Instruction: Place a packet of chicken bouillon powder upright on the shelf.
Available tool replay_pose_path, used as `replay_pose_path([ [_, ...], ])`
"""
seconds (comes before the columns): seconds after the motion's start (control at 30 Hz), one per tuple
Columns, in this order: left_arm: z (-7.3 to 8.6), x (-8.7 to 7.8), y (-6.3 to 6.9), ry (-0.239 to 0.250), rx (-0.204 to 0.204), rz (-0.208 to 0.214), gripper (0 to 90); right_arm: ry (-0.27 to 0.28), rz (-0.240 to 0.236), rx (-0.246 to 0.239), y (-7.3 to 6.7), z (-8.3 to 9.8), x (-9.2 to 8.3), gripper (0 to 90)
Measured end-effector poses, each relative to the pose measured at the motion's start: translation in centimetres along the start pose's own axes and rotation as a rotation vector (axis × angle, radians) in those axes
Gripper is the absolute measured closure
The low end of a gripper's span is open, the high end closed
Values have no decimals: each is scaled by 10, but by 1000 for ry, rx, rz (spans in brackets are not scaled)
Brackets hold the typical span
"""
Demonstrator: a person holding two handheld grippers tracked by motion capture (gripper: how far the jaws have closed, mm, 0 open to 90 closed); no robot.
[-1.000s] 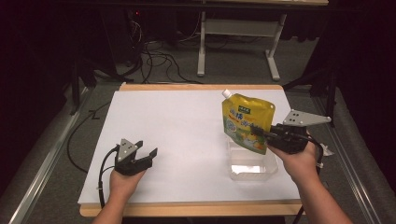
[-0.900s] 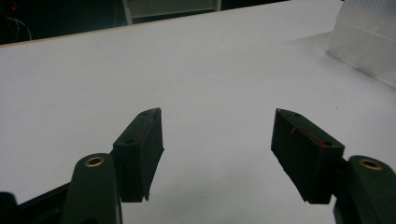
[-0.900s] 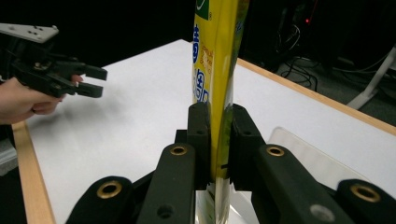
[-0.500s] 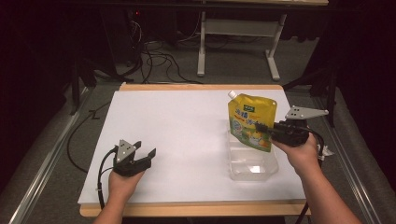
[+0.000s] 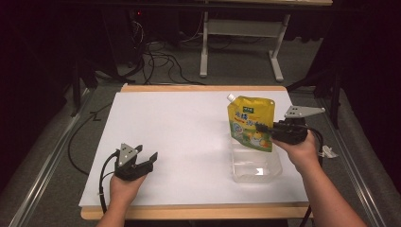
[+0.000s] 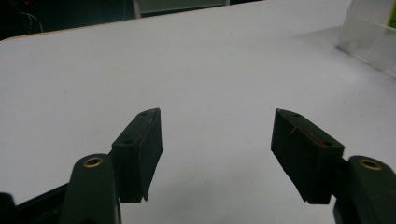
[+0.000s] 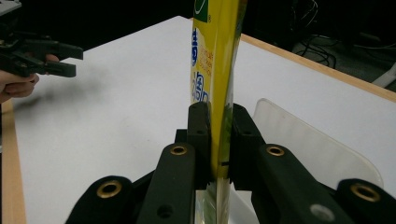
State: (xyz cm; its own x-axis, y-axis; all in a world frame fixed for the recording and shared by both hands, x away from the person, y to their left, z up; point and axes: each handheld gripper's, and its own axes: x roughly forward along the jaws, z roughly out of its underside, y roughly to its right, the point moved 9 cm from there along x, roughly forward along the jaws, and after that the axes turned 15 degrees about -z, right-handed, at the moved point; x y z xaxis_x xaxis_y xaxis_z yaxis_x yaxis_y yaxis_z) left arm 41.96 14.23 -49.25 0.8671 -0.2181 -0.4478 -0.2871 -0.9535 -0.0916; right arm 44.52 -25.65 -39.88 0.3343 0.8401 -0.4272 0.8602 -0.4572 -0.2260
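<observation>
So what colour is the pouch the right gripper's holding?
Mostly yellow, with green and blue print and a white spout; the pouch shows best in the high view.

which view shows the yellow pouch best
The high view: the whole pouch faces it, printed front and spout visible. The right gripper view sees the pouch edge-on between its jaws. The left gripper view catches perhaps a sliver at its corner.

Pouch: yellow, with green and blue print and a white spout. Container: clear. Table: white top, wood-coloured edge.

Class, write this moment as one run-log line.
right gripper: shut on yellow pouch, upright over clear container | left gripper: open, idle, low over white table
</observation>
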Motion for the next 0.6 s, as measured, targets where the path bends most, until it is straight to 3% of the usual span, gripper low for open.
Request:
replay_pose_path([
  [0.27, 1, -1, -1, -1, 0, 1, 343, -28, 17, 6, 11, 9, 5, 829],
  [0.6, 1, 0, 1, -2, 1, 3, 343, 1, 30, 33, 19, 19, 4, 828],
])
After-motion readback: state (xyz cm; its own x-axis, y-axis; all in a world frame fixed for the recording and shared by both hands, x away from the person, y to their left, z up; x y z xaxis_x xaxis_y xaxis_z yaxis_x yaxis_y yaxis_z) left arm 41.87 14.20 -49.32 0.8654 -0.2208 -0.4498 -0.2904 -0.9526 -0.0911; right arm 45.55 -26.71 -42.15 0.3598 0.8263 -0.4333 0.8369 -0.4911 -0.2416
